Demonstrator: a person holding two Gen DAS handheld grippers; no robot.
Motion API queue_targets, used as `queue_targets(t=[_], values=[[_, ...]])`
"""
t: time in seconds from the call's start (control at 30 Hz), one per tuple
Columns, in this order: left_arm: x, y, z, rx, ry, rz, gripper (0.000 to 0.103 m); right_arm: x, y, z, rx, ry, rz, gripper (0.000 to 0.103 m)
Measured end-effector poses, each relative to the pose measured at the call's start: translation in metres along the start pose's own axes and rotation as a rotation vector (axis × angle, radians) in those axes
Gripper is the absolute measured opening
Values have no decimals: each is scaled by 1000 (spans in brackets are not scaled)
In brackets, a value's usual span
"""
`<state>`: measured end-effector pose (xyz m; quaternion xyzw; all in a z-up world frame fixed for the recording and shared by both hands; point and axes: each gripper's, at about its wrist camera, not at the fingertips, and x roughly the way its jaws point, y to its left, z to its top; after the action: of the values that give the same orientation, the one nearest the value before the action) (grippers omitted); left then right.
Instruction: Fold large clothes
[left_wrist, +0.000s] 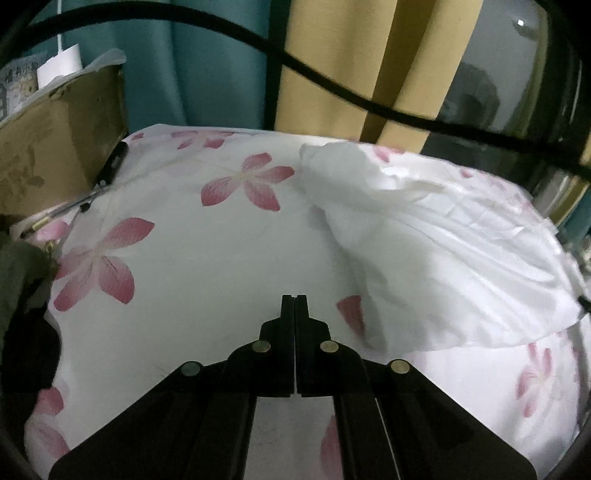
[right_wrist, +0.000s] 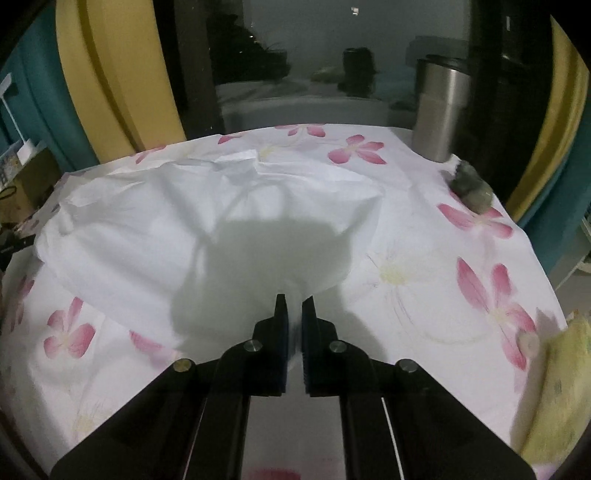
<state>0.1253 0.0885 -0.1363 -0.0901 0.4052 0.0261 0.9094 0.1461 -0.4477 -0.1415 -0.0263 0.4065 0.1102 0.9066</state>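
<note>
Left claw (left_wrist: 294, 301) points forward and steeply down over the flowered sheet (left_wrist: 192, 258); its two black fingers meet tip to tip with only a hairline seam between them, fully closed, nothing visible in the seam; no cloth rises to it.

Right claw (right_wrist: 294, 301) has the same forward, downward tilt; a narrow gap remains between its fingers, and white fabric shows in that gap down between the blue pads (right_wrist: 283, 332); the claw is pinched on the edge of the white garment (right_wrist: 147, 236). No hand or sleeve appears in either view.

The white garment is the landmark; it lies crumpled on the flowered sheet, which covers the counter. In the right wrist view its bulk spreads ahead and to the left of the claw tips, and the claw's shadow falls across its near part. In the left wrist view the white garment (left_wrist: 436, 236) sits ahead and to the right of the closed tips, apart from them.

Beyond the garment to the right stands a steel tumbler (right_wrist: 437, 110); left of the garment, at the sheet's edge, a cardboard box (left_wrist: 55, 147) holding a white roll (left_wrist: 61, 64). Print on the box and on a packet beside it is too blurred to read.
</note>
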Motion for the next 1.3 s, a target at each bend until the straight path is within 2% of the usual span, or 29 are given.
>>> queue_targets(t=[0.13,0.2,0.23,0.27,0.37,0.4,0.43,0.47,0.6,0.9,1.07,1.2,1.23,1.27,1.3], values=[[5,-12,11,-29,27,-79,2,-5,-1,-9,17,0,-10,6],[9,-21,13,-24,30,-94,20,-9,-2,-11,23,-6,-15,6],[12,-27,15,-14,30,-101,40,-12,-1,-11,29,-16,-18,6],[15,-35,15,3,33,-107,42,-14,-1,-13,31,-20,-19,6],[27,-49,12,47,77,-110,41,-19,-1,-16,39,-30,-30,6],[29,-52,10,63,79,-115,36,-21,-2,-18,42,-31,-35,6],[28,-55,8,83,71,-126,9,-22,-3,-19,45,-33,-38,6],[26,-59,7,107,70,-124,3,-24,-4,-21,49,-35,-37,6],[9,-64,-1,133,46,-118,2,-31,-5,-25,55,-42,-42,6],[-47,-52,-38,80,38,-147,2,-49,-8,-36,76,-60,-74,6],[-47,-38,-63,10,114,-176,3,-48,-5,-53,82,-26,-109,6],[-47,-24,-59,-9,116,-138,4,-41,-14,-68,121,4,-127,6],[-50,-22,-55,-9,103,-130,11,-42,-17,-69,132,-3,-124,10],[-53,-19,-48,-5,76,-120,29,-43,-19,-68,141,-1,-133,22],[-56,-17,-43,-2,59,-115,39,-45,-22,-66,148,-4,-160,28]])
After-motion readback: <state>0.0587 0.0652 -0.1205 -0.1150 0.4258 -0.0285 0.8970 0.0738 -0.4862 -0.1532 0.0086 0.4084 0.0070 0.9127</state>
